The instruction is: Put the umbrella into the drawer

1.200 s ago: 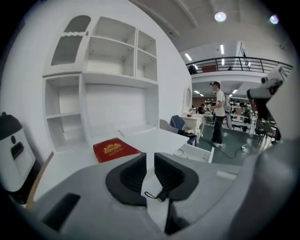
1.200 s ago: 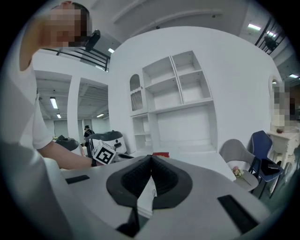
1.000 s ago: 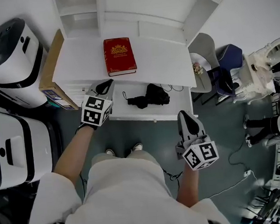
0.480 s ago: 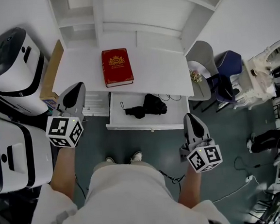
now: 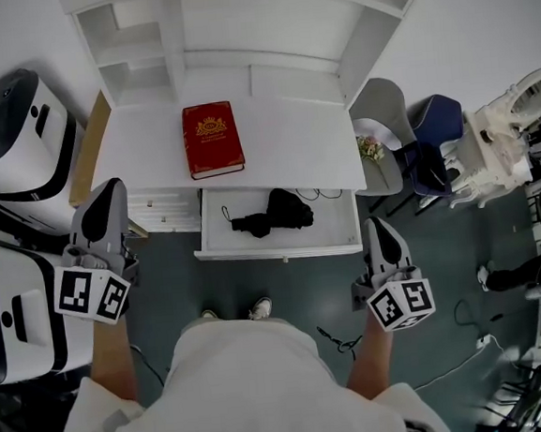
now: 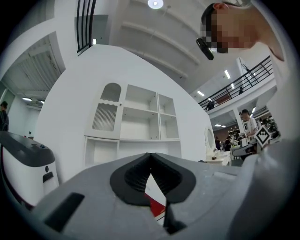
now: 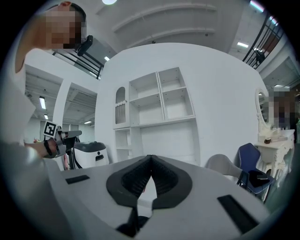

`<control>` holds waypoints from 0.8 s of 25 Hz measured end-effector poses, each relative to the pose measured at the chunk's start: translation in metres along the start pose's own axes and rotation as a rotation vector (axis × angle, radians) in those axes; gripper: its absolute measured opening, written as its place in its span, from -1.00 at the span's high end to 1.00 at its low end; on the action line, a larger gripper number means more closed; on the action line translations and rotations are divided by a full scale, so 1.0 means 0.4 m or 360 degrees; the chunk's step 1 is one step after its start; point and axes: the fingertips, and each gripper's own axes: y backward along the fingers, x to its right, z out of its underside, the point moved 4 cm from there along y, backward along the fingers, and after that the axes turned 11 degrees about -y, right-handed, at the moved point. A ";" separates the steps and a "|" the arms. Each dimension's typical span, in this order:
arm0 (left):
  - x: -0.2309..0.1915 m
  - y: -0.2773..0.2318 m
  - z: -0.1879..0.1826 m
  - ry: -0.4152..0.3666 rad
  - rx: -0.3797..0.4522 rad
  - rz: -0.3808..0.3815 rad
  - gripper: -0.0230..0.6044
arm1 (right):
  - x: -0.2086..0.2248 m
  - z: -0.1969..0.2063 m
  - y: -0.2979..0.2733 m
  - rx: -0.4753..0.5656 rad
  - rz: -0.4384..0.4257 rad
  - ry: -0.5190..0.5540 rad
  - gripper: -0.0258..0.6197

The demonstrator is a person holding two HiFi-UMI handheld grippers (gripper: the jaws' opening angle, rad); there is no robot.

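A folded black umbrella (image 5: 273,214) lies inside the open white drawer (image 5: 278,250) under the desk top. My left gripper (image 5: 105,192) hangs to the left of the drawer, away from it, jaws shut on nothing. My right gripper (image 5: 379,230) hovers at the drawer's right front corner, also shut and empty. In the left gripper view the jaws (image 6: 150,156) meet, with a sliver of the red book (image 6: 156,206) showing between them. In the right gripper view the gripper (image 7: 150,157) is shut, facing the white shelf unit (image 7: 159,105).
A red book (image 5: 212,139) lies on the white desk (image 5: 293,147). White shelves (image 5: 216,27) rise behind it. Two white machines (image 5: 9,130) stand at the left. A grey chair (image 5: 388,106) and a blue chair (image 5: 437,125) stand at the right. A cable (image 5: 343,340) lies on the floor.
My left gripper has drawn back from the drawer's left front and moved left and up. My right gripper has shifted slightly towards the drawer's right corner. The umbrella lies still.
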 end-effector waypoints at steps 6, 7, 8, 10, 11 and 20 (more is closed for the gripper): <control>-0.019 0.020 0.005 -0.0014 -0.0002 -0.0114 0.88 | -0.013 -0.025 -0.040 -0.0017 -0.0078 0.0047 0.92; -0.019 0.027 0.013 0.0002 -0.0013 -0.0132 0.88 | -0.014 -0.027 -0.043 -0.0019 -0.0084 0.0050 0.92; -0.019 0.035 0.019 0.0017 -0.0025 -0.0145 0.88 | -0.015 -0.028 -0.044 -0.0018 -0.0089 0.0047 0.92; -0.014 0.050 0.023 0.0028 -0.0043 -0.0158 0.88 | -0.022 -0.026 -0.047 -0.0026 -0.0100 0.0035 0.92; -0.010 0.057 0.024 0.0024 -0.0050 -0.0162 0.88 | -0.025 -0.021 -0.048 -0.0040 -0.0107 0.0034 0.92; 0.004 0.068 0.025 0.0014 -0.0060 -0.0205 0.88 | -0.035 -0.038 -0.084 -0.0041 -0.0175 0.0053 0.92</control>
